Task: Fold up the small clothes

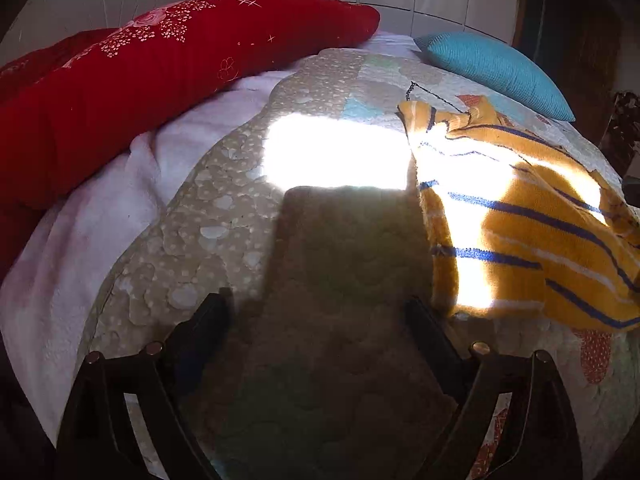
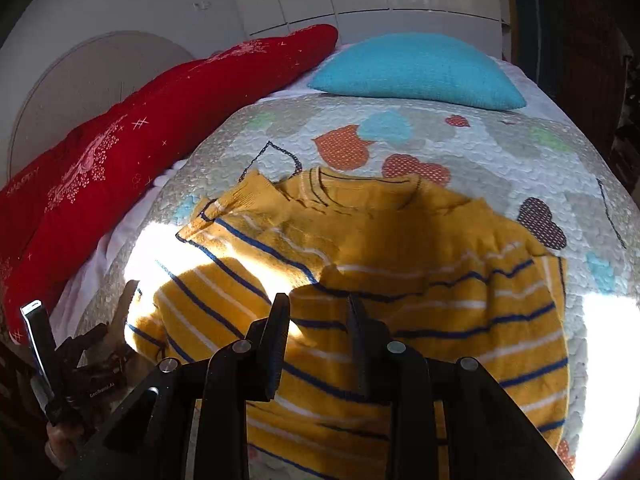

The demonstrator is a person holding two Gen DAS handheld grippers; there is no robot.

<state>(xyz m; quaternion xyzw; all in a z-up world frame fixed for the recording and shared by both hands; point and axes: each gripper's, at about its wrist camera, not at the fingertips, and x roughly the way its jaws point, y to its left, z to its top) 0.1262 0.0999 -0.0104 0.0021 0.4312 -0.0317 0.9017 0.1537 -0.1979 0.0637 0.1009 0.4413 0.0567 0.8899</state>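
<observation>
- Left tool [image 1: 316, 312] spread wide above the bed quilt [image 1: 224, 200], gripping nothing.
- Right tool [image 2: 318, 308] partly spread over the yellow striped sweater [image 2: 400, 248], empty.

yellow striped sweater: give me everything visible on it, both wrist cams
The sweater is a small mustard-yellow knit with thin blue and white stripes and a ribbed round collar trimmed dark. It lies spread on the patterned quilt, collar toward the blue pillow, one sleeve folded across the chest, its cuff near the collar. Sunlight and shadow patches cross it. The right gripper hovers over its lower half, jaws open, gripping nothing. The left gripper sits beside it over bare quilt, open.
</observation>
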